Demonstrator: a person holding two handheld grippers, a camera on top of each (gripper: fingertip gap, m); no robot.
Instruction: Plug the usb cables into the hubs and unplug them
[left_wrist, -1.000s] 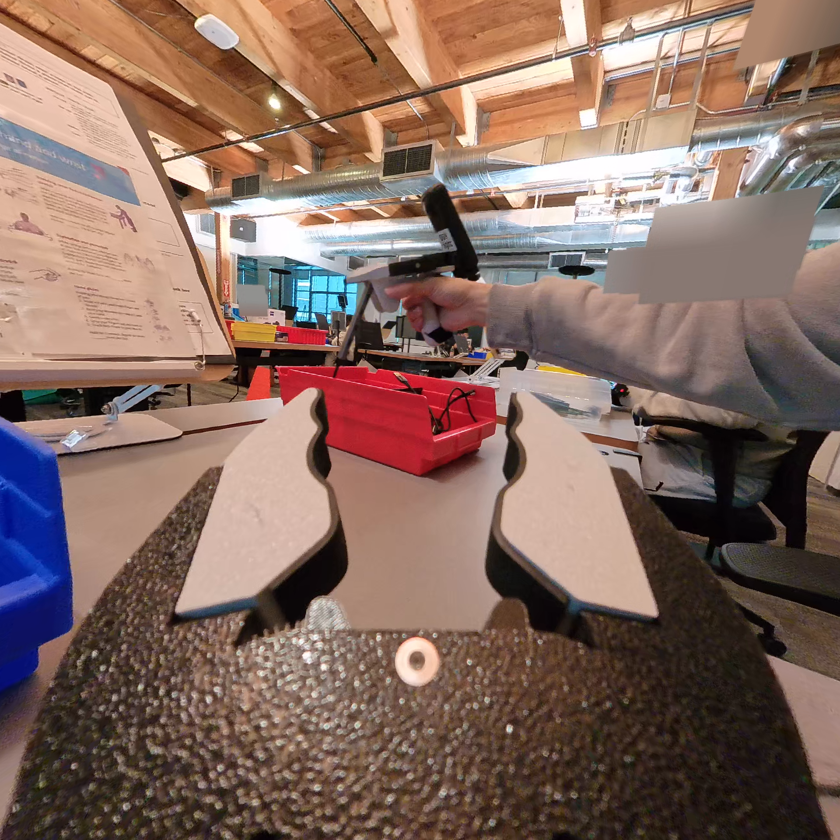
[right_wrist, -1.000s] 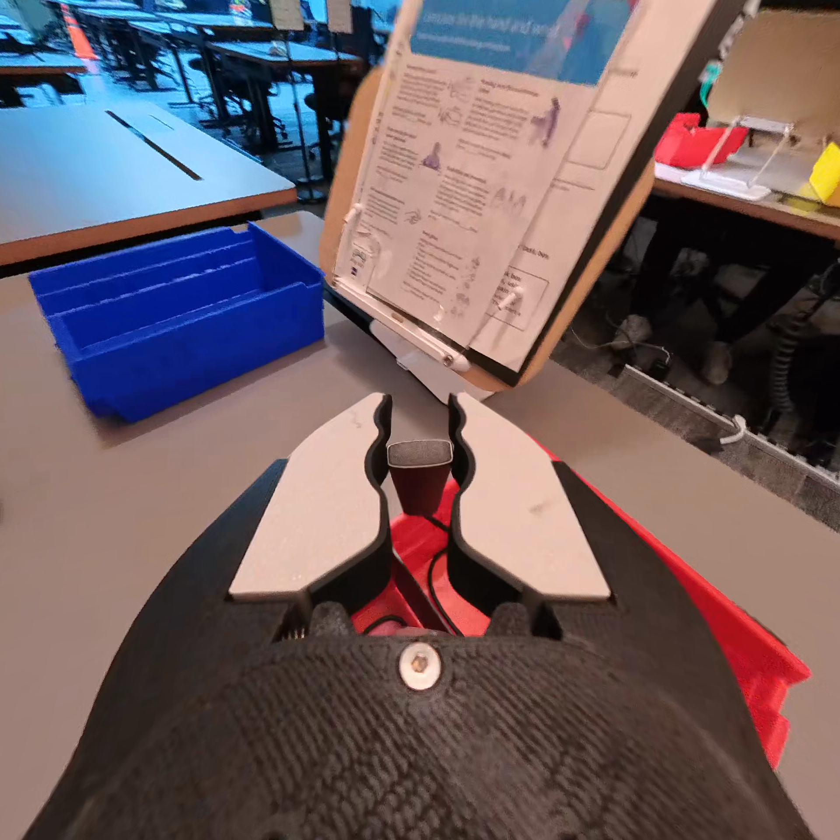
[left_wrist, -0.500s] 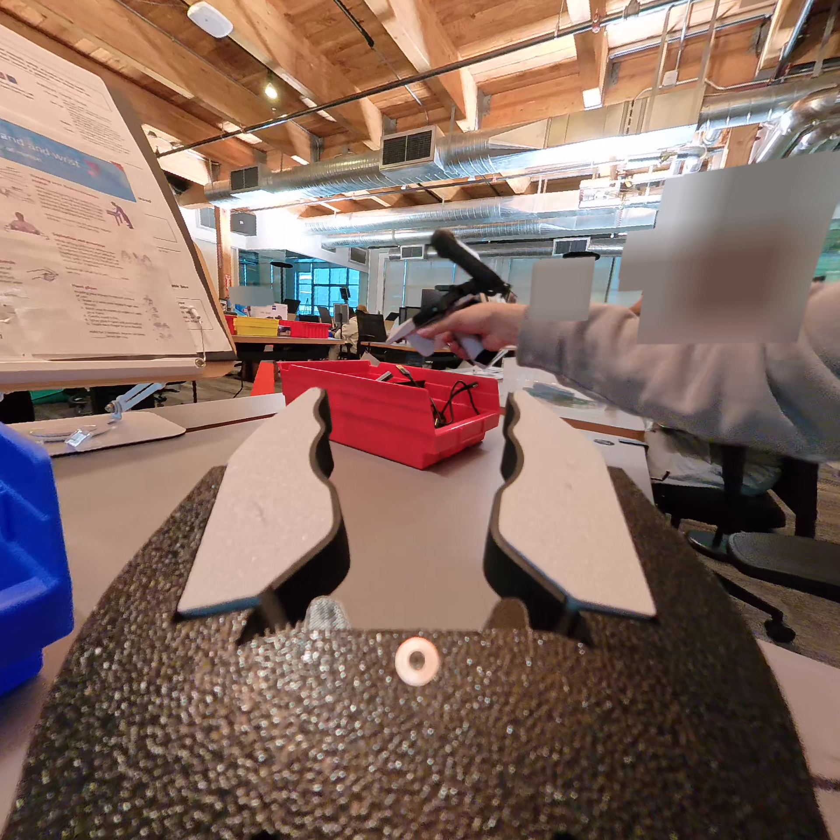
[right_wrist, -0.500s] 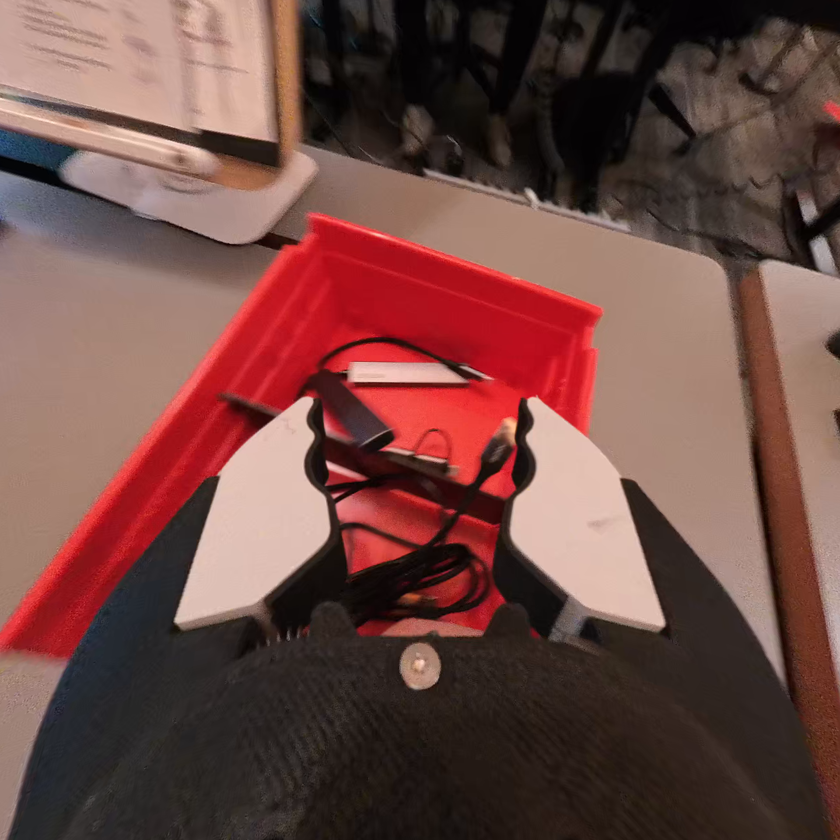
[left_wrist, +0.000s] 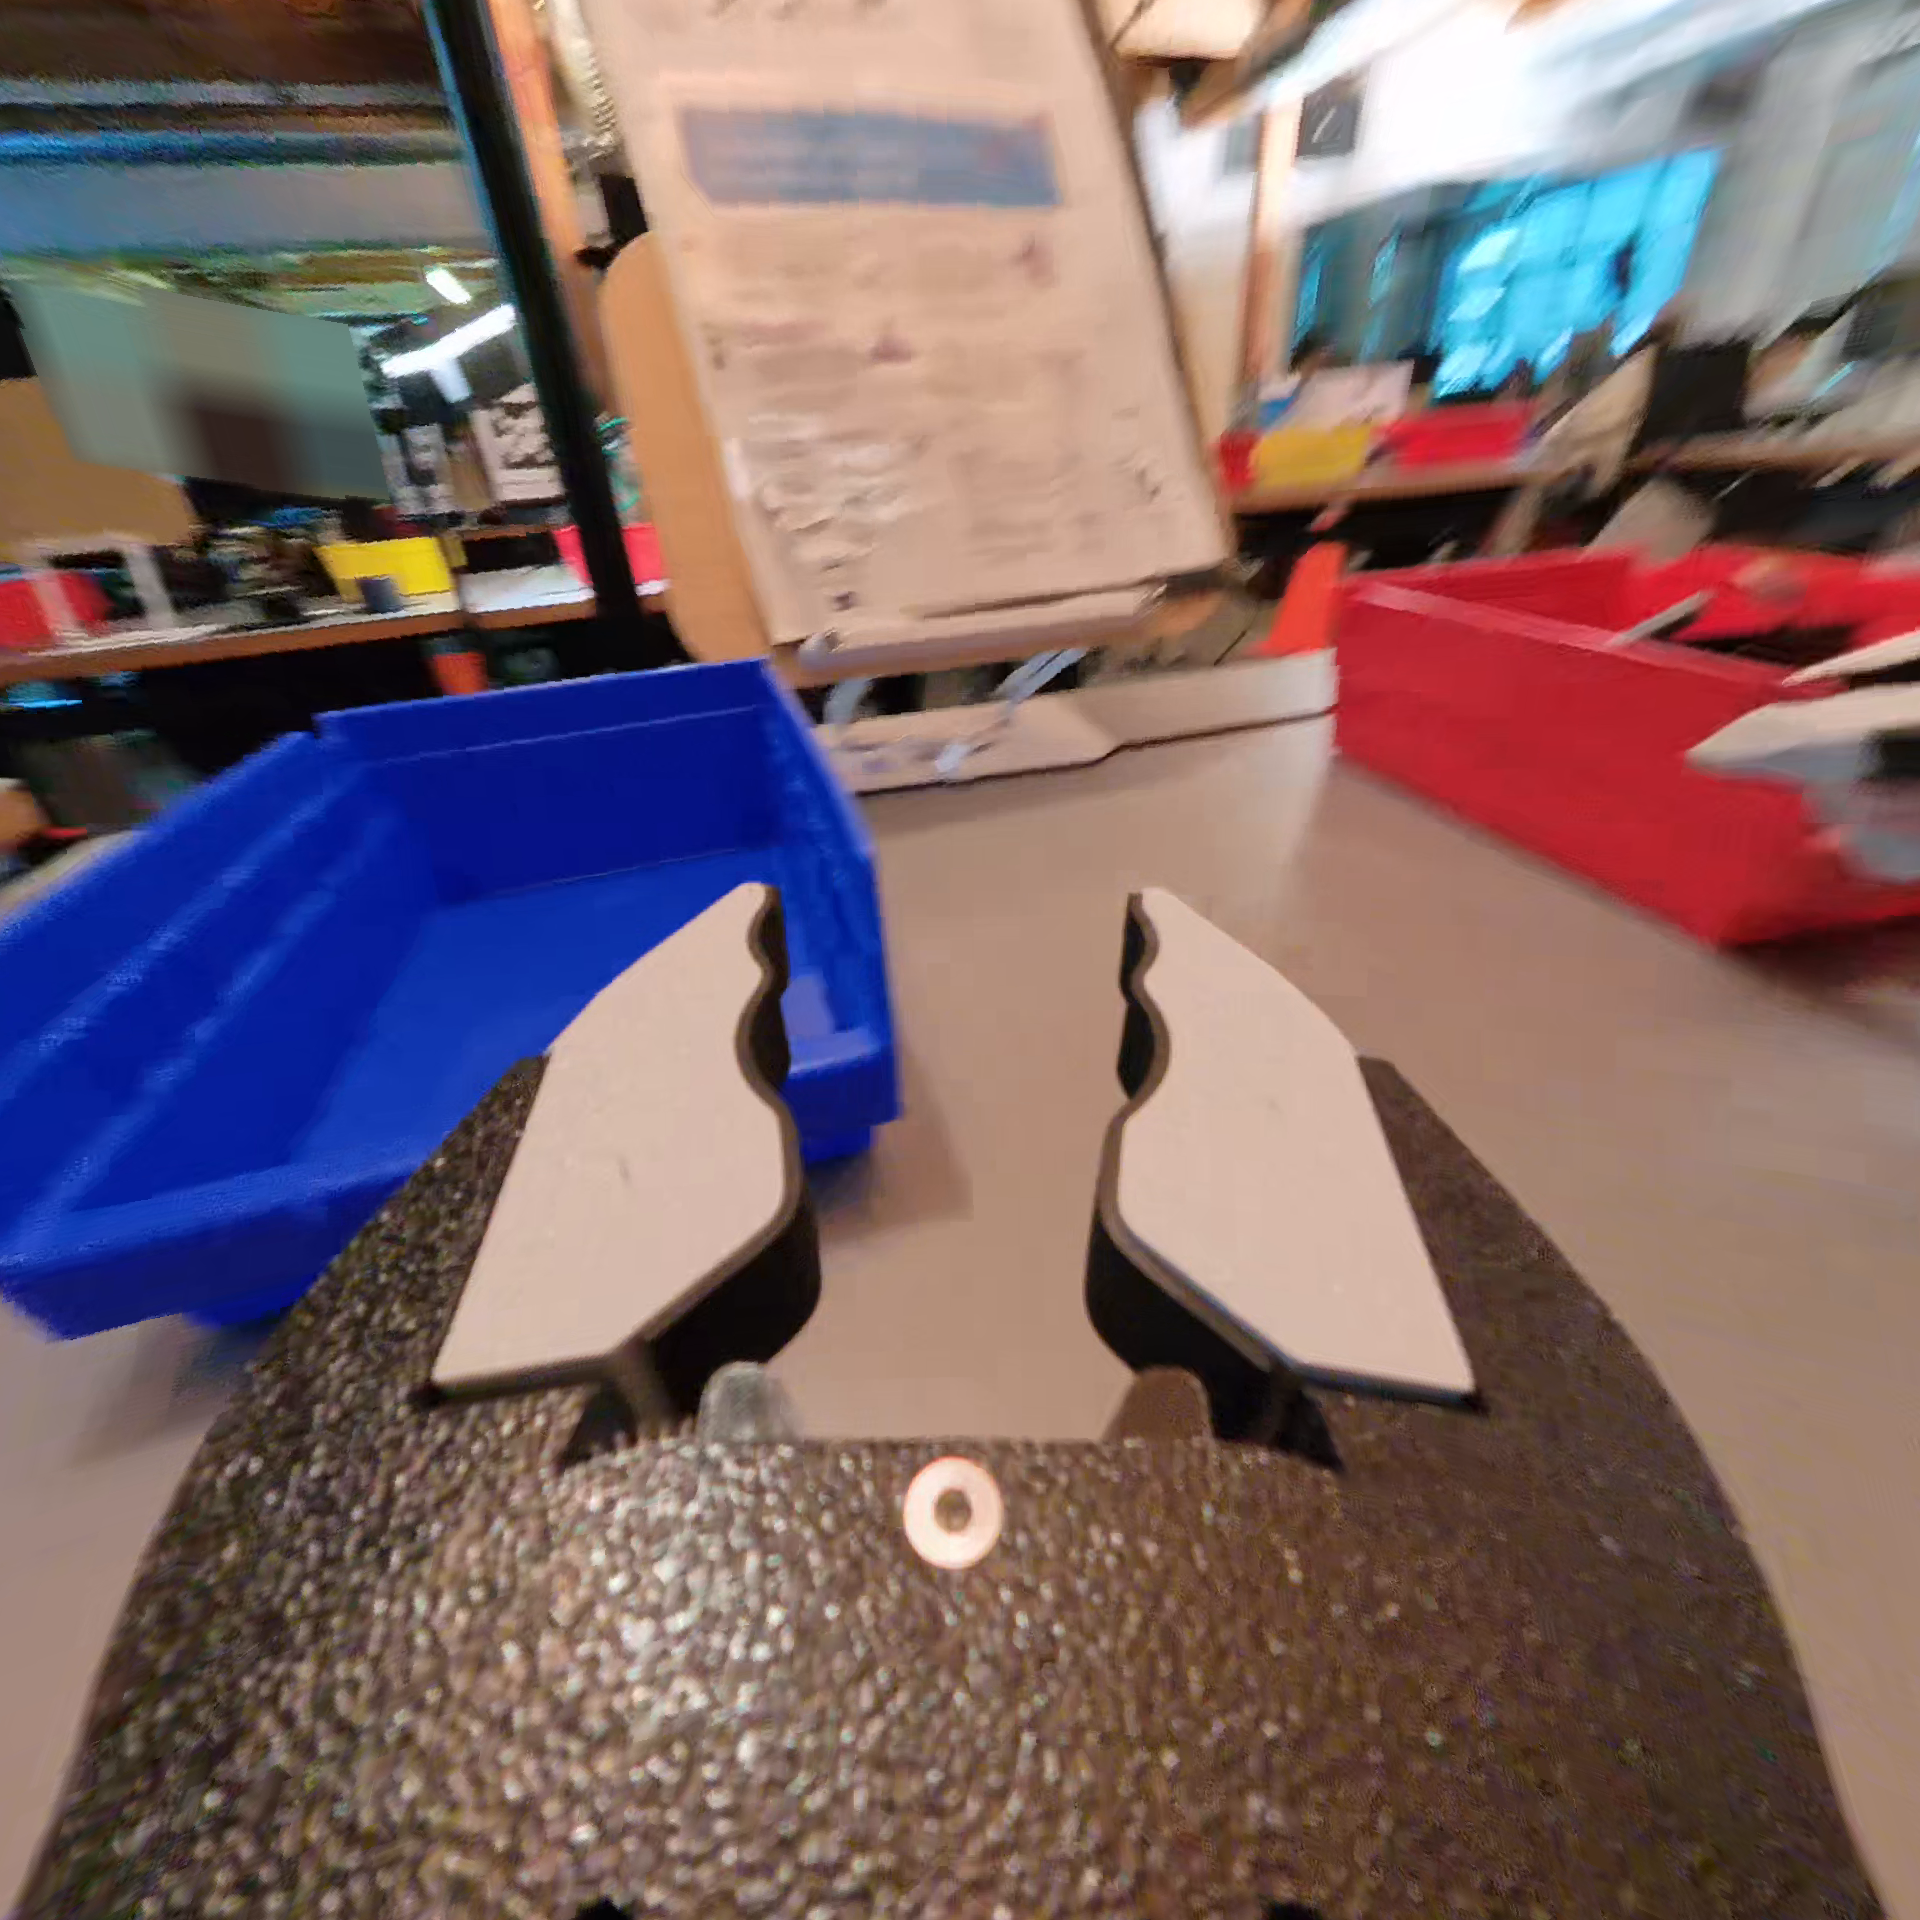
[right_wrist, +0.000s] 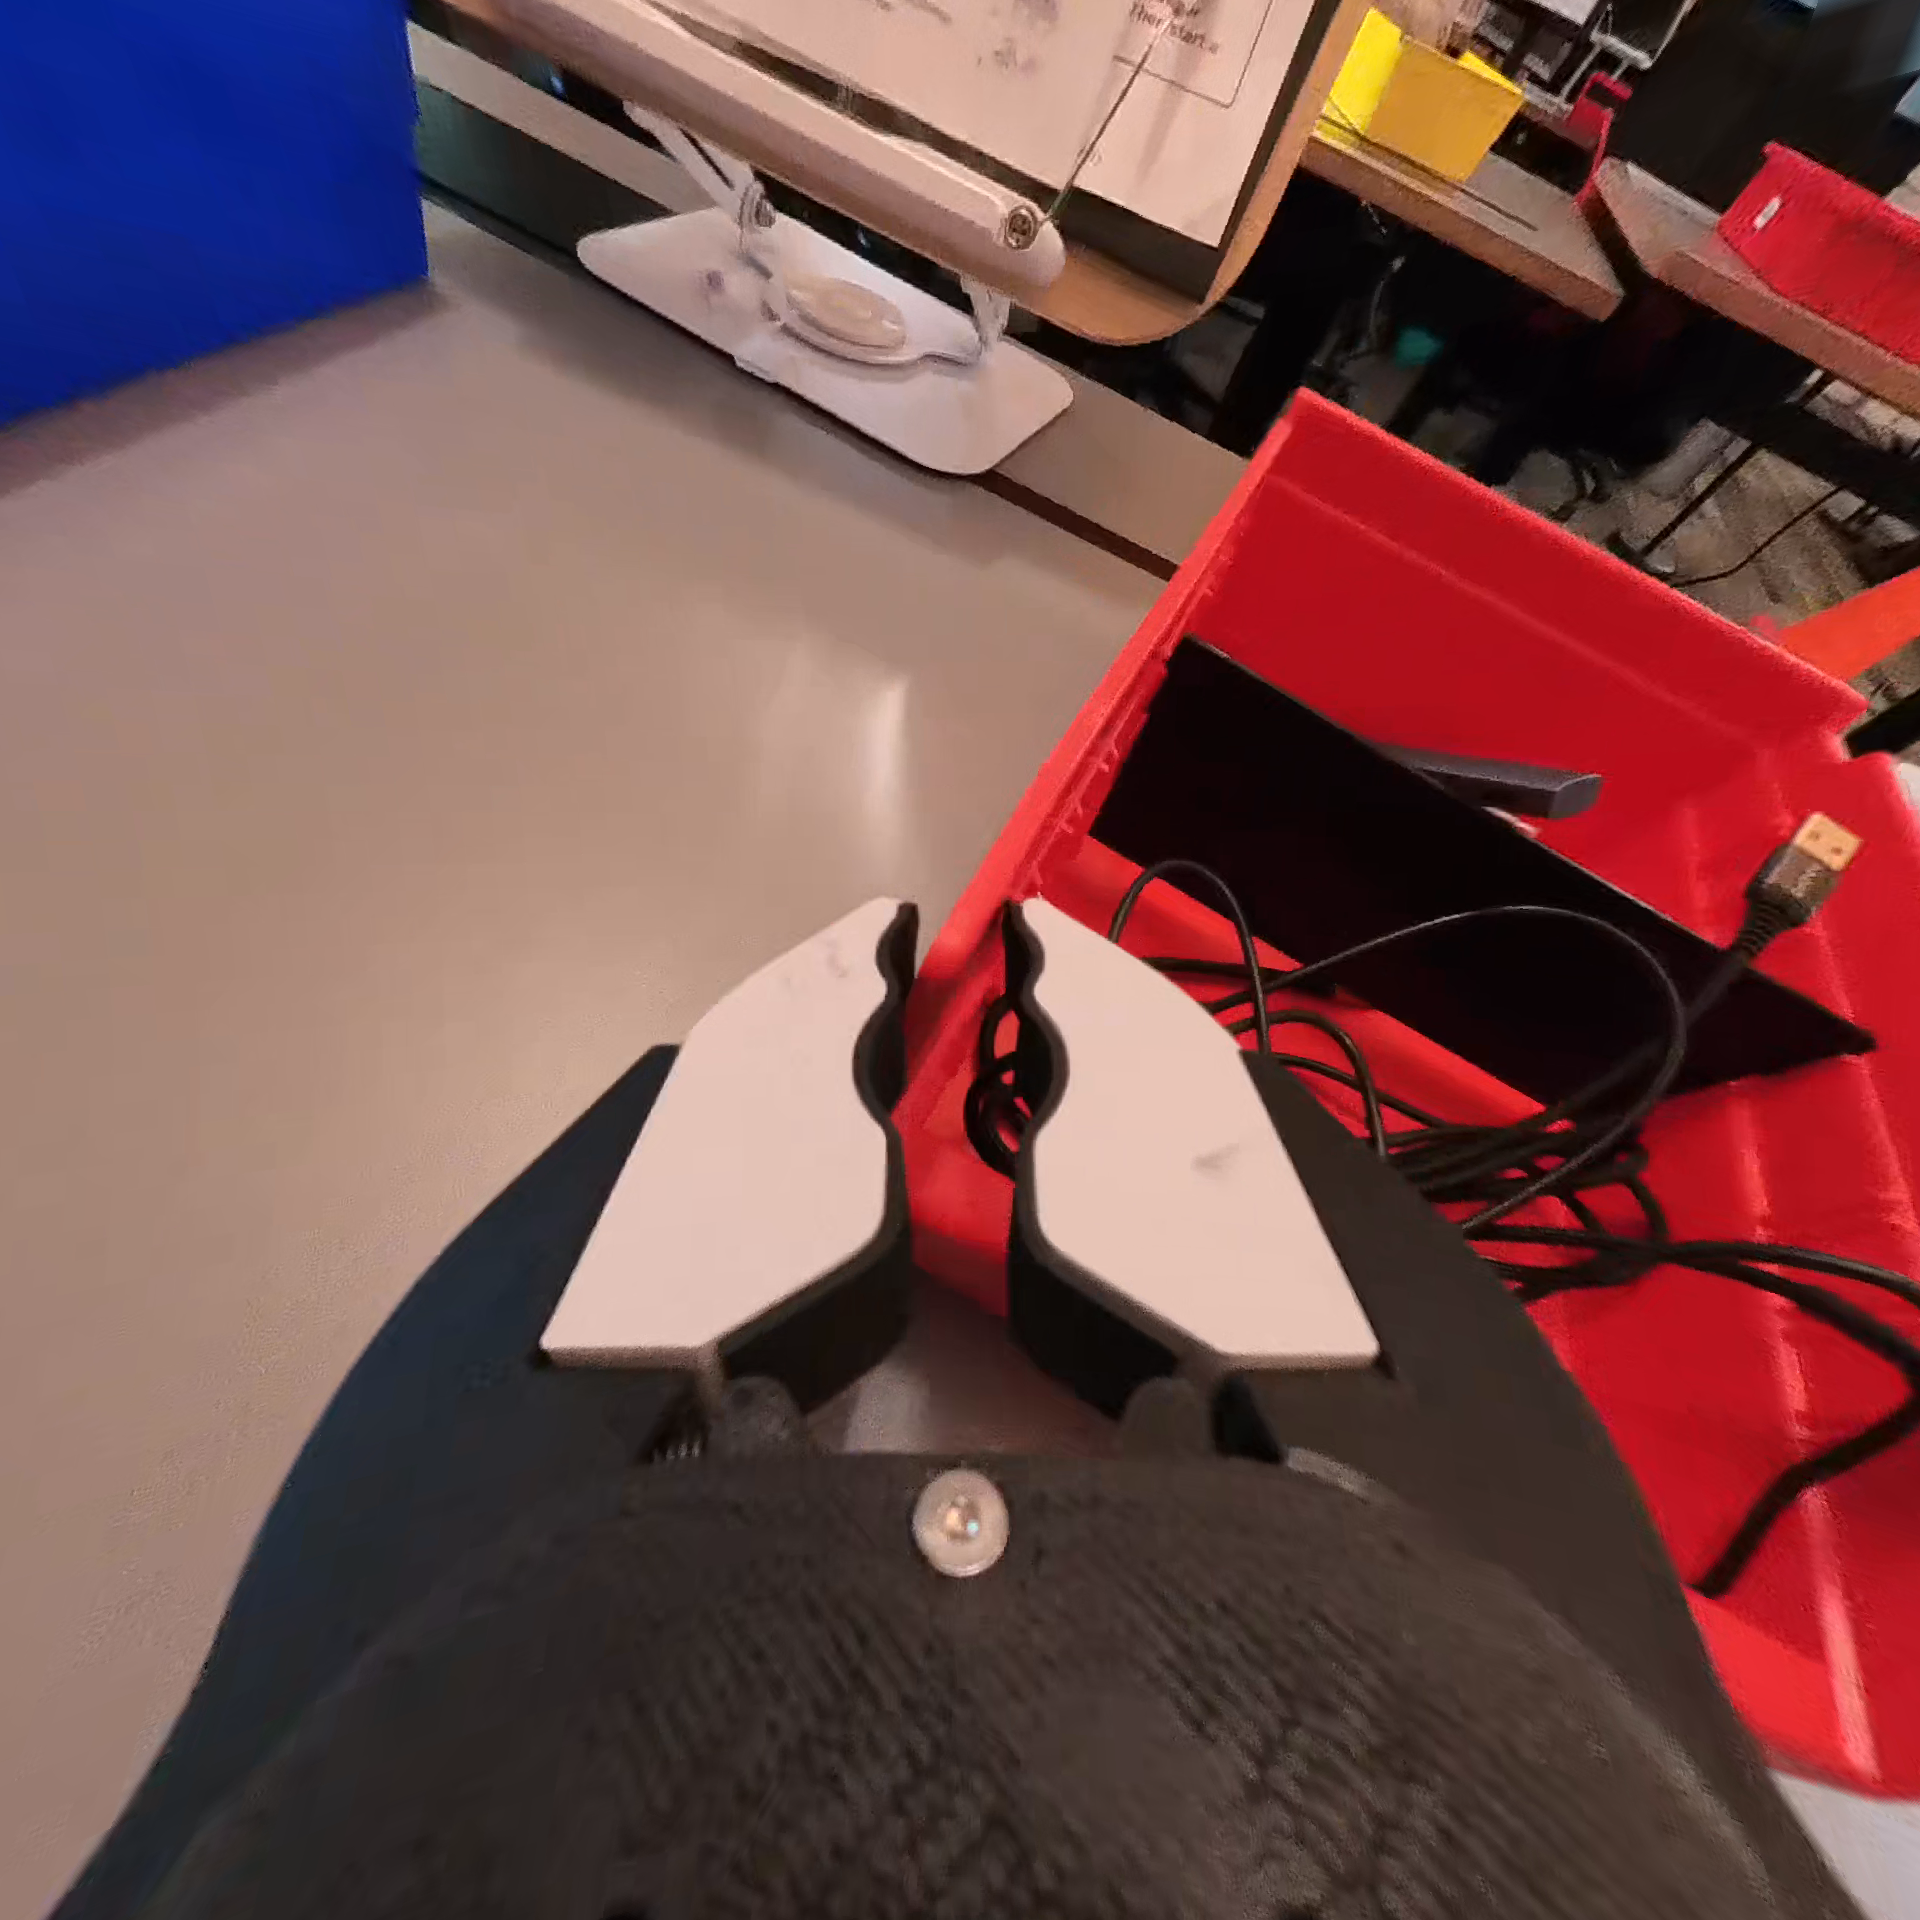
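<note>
The red bin (right_wrist: 1455, 623) holds a tangle of black USB cables (right_wrist: 1507, 1174), one with a gold-tipped plug (right_wrist: 1813, 868) sticking up, and a dark hub (right_wrist: 1507, 779) behind a black divider (right_wrist: 1351, 862). My right gripper (right_wrist: 956, 920) straddles the bin's left wall, left finger outside and right finger inside, and is closed on it with a cable loop beside it. My left gripper (left_wrist: 951, 904) is open and empty above the table beside the blue bin (left_wrist: 416, 935). In the left wrist view the red bin (left_wrist: 1538, 748) sits at the right with the right gripper's fingers (left_wrist: 1829, 738) at it.
A document stand (left_wrist: 914, 364) with a printed sheet stands at the table's back edge between the bins; its white base (right_wrist: 831, 312) shows in the right wrist view. The grey table (right_wrist: 468, 727) lies between the bins. Other tables with bins stand behind. The left gripper's tips are roughly 30 cm from the right gripper's.
The left wrist view has swung left from the red bin toward the blue bin. My right gripper, open over the cables before, has come down and closed on the red bin's left wall.
</note>
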